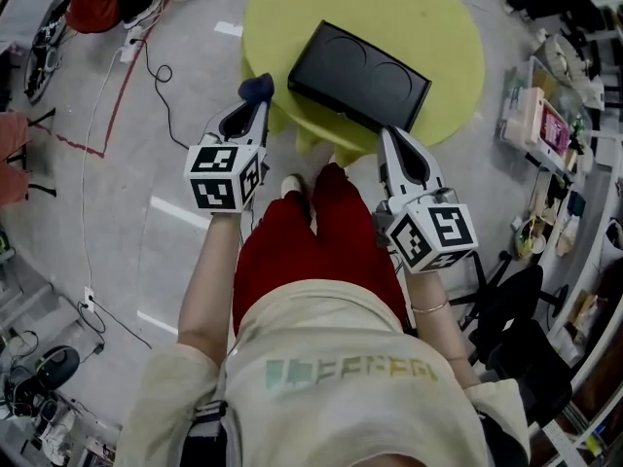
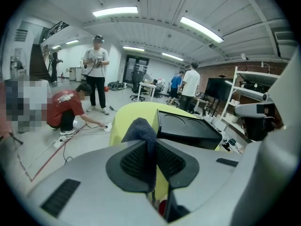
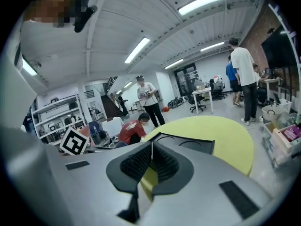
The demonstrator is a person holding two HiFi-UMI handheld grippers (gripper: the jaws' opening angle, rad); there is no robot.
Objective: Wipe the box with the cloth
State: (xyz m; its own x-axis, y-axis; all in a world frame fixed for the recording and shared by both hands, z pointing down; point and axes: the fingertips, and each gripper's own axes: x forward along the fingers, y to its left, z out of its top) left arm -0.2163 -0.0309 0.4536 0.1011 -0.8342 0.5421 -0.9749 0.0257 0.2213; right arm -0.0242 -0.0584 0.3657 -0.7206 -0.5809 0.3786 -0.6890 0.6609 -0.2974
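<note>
Left gripper: clamped on dark blue cloth, fabric bunched above the jaw tips and pinched flat between ribbed pads. Held just off the near-left edge of round yellow-green table, cloth close beside the left corner of black box; contact between cloth and box not determinable.

Right gripper: jaws pressed together, nothing between them. Placed at the table's near edge, just short of the box's right corner.

Same box: flat, rectangular, two shallow round recesses in the top, lying diagonally on the near half of the table.

Surroundings: grey floor with cables at left; crouching person in red top; standing person behind; cluttered shelves at right.
</note>
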